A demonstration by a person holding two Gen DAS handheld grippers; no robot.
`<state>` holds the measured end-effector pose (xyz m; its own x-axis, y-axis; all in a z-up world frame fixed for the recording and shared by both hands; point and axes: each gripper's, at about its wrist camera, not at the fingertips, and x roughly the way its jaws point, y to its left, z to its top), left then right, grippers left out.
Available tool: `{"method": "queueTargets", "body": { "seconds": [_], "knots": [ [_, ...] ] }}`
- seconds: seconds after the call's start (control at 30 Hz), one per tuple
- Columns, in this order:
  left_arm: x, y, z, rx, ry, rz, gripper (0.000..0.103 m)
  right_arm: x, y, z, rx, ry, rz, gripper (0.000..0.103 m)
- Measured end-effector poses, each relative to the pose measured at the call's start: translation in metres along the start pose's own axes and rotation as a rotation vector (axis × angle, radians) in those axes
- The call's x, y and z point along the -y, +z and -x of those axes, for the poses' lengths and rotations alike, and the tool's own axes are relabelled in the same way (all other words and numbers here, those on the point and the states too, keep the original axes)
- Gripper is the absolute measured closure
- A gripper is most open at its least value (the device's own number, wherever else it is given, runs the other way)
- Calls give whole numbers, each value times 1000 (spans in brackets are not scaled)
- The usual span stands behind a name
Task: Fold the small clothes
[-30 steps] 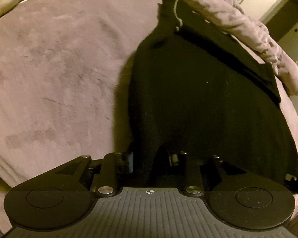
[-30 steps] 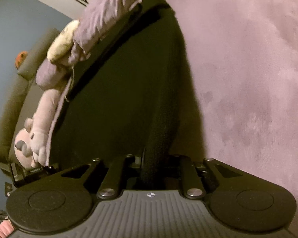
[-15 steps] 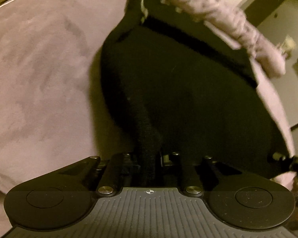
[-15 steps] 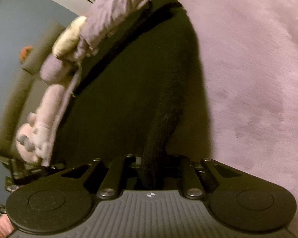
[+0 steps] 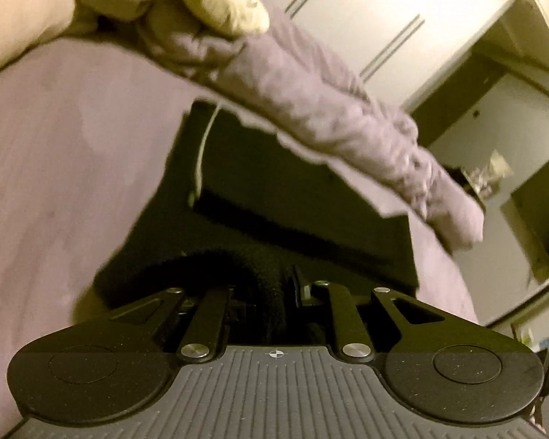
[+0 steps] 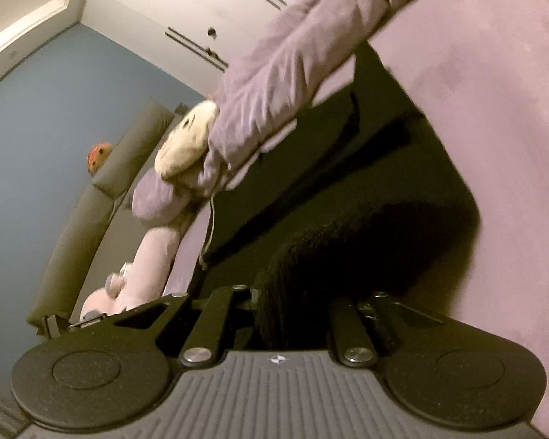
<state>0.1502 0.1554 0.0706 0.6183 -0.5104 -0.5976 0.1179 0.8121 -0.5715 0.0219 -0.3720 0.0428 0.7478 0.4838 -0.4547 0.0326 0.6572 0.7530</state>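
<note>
A black garment (image 5: 292, 197) with a pale drawstring (image 5: 203, 153) lies on a mauve bed cover (image 5: 55, 168). My left gripper (image 5: 271, 296) is shut on the garment's near left edge, which bunches up between the fingers. In the right wrist view the same black garment (image 6: 347, 190) shows, and my right gripper (image 6: 289, 303) is shut on its near right edge. Both held edges are lifted and carried over the garment, which now looks short and folded.
A rumpled mauve duvet (image 5: 329, 109) lies along the garment's far edge. Plush toys (image 6: 186, 139) rest at the bed's head beside a grey headboard (image 6: 91, 212). White wardrobe doors (image 5: 384, 18) stand behind.
Both grippers have carried the garment's near edge forward toward the waistband and duvet, so less of the garment shows flat. The cameras tilted up and show more of the room.
</note>
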Motion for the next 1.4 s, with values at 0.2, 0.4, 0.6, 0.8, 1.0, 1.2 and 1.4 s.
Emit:
{"method": "queueTargets", "body": {
  "seconds": [0.2,0.4,0.6,0.8,1.0,1.2,1.4],
  "knots": [
    [-5,57,-60,49,20,42,87,20,68,-52,109,-71,-22,93],
    [-6,113,-122,57,106,35,87,35,137,-104,212,-143,-53,93],
    [-12,151,-173,95,163,38,88,41,169,-152,227,-242,-16,93],
    [-23,161,-215,105,267,2,88,54,194,-187,241,-308,-17,93],
    [-13,142,-230,77,415,-114,67,52,190,-194,289,-358,15,83],
    [-8,140,-179,288,537,-185,29,27,188,-152,500,-446,191,30],
    [10,114,-173,214,471,-234,22,20,149,-158,301,-419,256,50]
  ]
}}
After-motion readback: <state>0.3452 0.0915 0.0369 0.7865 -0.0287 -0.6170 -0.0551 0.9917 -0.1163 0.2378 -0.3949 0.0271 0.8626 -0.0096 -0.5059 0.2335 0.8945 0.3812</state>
